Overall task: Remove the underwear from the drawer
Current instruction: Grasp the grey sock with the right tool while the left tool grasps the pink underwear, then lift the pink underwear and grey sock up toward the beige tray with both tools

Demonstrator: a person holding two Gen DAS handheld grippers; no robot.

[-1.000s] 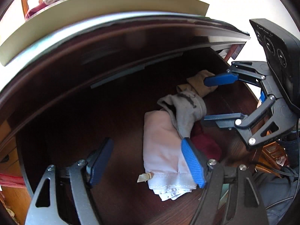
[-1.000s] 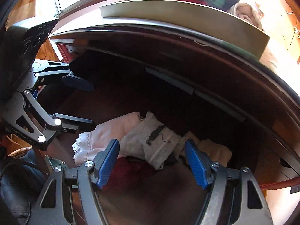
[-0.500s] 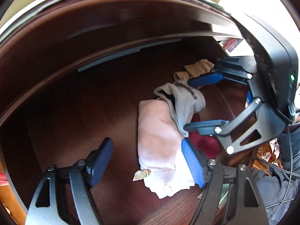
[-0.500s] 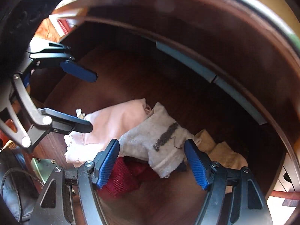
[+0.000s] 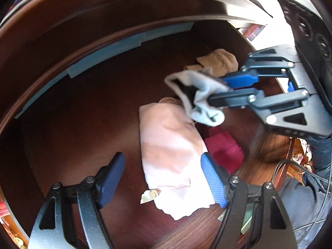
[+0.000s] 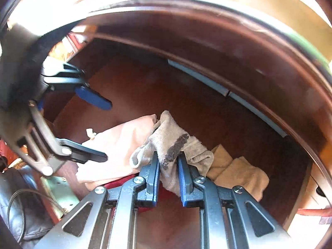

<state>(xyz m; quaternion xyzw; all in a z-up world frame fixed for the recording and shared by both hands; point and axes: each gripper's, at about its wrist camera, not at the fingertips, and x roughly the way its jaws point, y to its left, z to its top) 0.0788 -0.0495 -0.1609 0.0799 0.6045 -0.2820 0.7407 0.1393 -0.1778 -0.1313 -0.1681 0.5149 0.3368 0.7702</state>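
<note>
Right gripper (image 6: 168, 161): jaws just closed, pinching grey underwear (image 6: 176, 137) above drawer (image 5: 83, 103) floor | Left gripper (image 5: 161, 178): jaws spread, pink garment (image 5: 166, 145) between them, unpressed | Beige cloth (image 6: 234, 168), red cloth (image 5: 224, 149): lying beside.

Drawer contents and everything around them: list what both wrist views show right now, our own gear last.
drawer: one, dark reddish-brown wood, open, holding all the garments
grey garment: one, grey with a dark mark, middle of the pile, pinched by the right tongs
pink garment: one, pale pink, flat on the drawer floor beside the grey one
red garment: one, dark red, partly under the pink one
tan garment: one, beige, crumpled at the far side of the pile
right tongs: blue pads, just closed on the grey garment
left tongs: blue pads, open over the pink garment
</note>
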